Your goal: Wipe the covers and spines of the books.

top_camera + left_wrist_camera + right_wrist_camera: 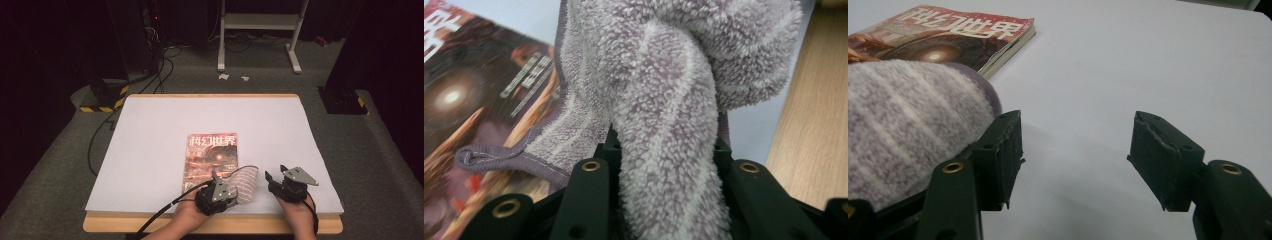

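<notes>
Altogether one towel [664, 100] clenched in left gripper [218, 186] jaws, one magazine [210, 155], right gripper [1075, 150] jaws released.

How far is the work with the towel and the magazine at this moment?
Done: the left gripper is shut on the fluffy grey-purple striped towel. In hand: part of the towel lies over the near right corner of the red-covered magazine. Left: the open right gripper holds nothing and stands beside the towel; where the towel should end up cannot be told.
</notes>
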`<act>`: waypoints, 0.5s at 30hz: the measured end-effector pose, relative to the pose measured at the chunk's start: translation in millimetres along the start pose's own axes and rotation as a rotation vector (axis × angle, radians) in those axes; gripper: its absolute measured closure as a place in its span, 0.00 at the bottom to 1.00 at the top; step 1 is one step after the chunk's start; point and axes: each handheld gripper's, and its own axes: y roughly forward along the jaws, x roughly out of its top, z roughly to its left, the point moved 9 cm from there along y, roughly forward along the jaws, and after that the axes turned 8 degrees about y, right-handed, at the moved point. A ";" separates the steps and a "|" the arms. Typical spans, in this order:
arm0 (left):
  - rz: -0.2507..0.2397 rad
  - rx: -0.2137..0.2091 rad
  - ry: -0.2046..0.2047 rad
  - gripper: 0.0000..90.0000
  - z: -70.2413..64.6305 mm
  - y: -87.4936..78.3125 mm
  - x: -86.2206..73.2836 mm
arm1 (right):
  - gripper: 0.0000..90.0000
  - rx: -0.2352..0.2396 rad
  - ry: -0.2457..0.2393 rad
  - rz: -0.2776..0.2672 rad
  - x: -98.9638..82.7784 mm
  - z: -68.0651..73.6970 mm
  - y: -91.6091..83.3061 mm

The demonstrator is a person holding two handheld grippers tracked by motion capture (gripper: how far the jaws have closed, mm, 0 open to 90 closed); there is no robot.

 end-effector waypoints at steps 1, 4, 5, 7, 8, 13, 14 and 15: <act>-0.002 -0.004 0.002 0.73 -1.4 2.1 2.5 | 0.42 -0.002 0.001 -0.002 0.2 -0.5 -0.3; 0.003 0.000 0.014 0.74 -0.7 3.8 4.3 | 0.42 -0.002 0.004 -0.007 1.0 -1.2 -0.9; 0.001 0.001 0.016 0.74 0.0 3.6 3.7 | 0.42 -0.002 0.003 -0.008 1.1 -1.2 -1.0; 0.004 0.012 0.022 0.74 2.4 1.4 0.4 | 0.42 -0.003 0.005 -0.008 1.2 -1.2 -1.5; 0.003 0.017 0.023 0.74 4.5 -0.4 -2.0 | 0.42 -0.004 0.005 -0.009 1.3 -1.3 -1.6; 0.010 0.042 -0.014 0.74 21.3 -16.0 -22.4 | 0.43 -0.006 0.007 -0.008 1.1 -1.7 -1.7; 0.010 0.049 -0.026 0.74 25.7 -20.0 -27.6 | 0.43 -0.007 0.007 -0.008 1.1 -1.7 -1.6; 0.011 0.055 -0.044 0.74 31.0 -25.3 -34.6 | 0.43 -0.007 0.007 -0.007 1.0 -1.6 -1.6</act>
